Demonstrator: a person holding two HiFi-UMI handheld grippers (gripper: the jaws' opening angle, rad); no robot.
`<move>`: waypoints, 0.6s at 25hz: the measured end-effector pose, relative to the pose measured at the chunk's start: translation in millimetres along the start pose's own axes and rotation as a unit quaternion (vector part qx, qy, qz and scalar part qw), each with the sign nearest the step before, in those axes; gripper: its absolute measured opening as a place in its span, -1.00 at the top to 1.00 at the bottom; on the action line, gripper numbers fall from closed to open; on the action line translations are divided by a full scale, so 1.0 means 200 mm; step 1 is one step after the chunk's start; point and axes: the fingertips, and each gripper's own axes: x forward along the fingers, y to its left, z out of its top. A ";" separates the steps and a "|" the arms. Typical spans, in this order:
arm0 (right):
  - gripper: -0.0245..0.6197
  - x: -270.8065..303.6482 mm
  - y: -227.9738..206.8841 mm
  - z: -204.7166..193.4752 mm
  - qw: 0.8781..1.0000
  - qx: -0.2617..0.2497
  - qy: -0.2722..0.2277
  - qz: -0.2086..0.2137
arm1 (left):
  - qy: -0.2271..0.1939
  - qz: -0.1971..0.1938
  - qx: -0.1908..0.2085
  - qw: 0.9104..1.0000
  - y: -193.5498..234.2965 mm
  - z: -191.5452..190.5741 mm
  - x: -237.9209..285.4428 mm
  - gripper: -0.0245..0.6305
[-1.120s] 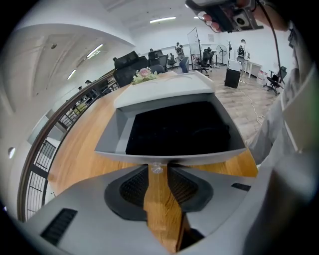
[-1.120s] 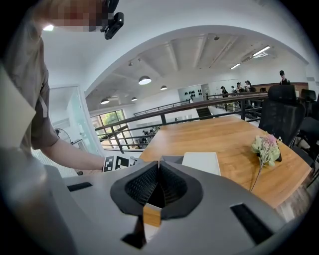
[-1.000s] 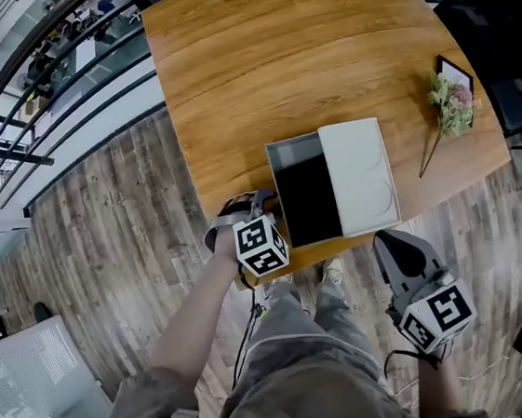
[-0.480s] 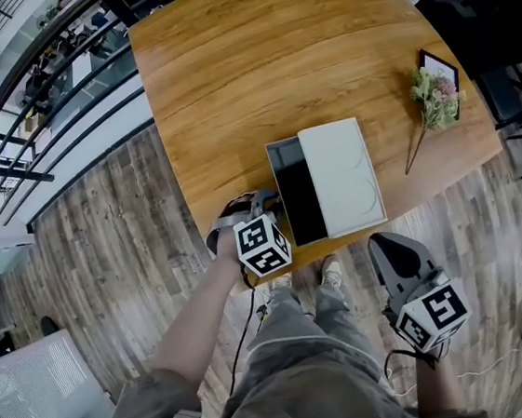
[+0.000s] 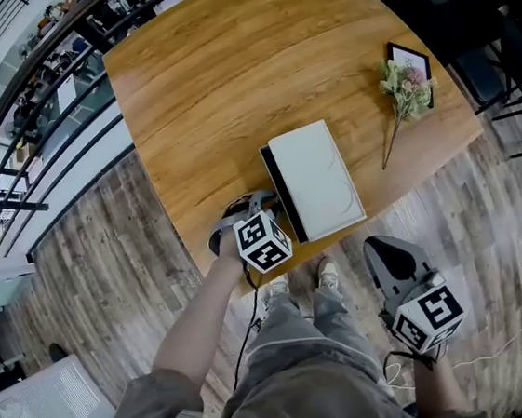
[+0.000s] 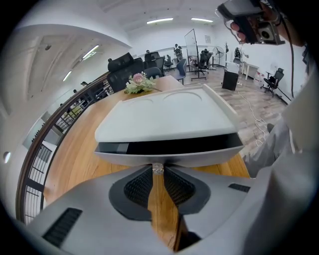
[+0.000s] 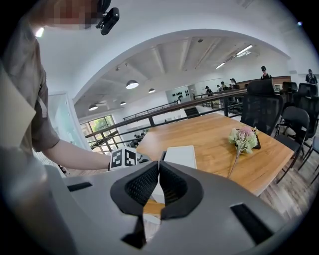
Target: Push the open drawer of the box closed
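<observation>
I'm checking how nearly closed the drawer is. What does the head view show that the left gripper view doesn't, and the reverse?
Head view only: the right tool, held off the table beside the person's legs, and the picture frame behind the flowers.
Left gripper view only: the left tool, its tips closed on a small clear knob on the drawer front, with a dark slit left above it.
Both: the white box on the table, its drawer nearly shut, and the flowers beyond.
</observation>
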 end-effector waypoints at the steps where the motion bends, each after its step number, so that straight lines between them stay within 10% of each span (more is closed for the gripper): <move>1: 0.82 -0.01 0.00 0.01 1.000 0.003 -0.003 0.000 | 0.000 0.001 -0.003 1.000 0.00 0.01 0.01 0.68; 15: 0.82 -0.12 0.06 0.14 0.999 -0.013 -0.041 0.001 | -0.009 0.046 -0.129 0.991 0.00 0.04 -0.09 0.68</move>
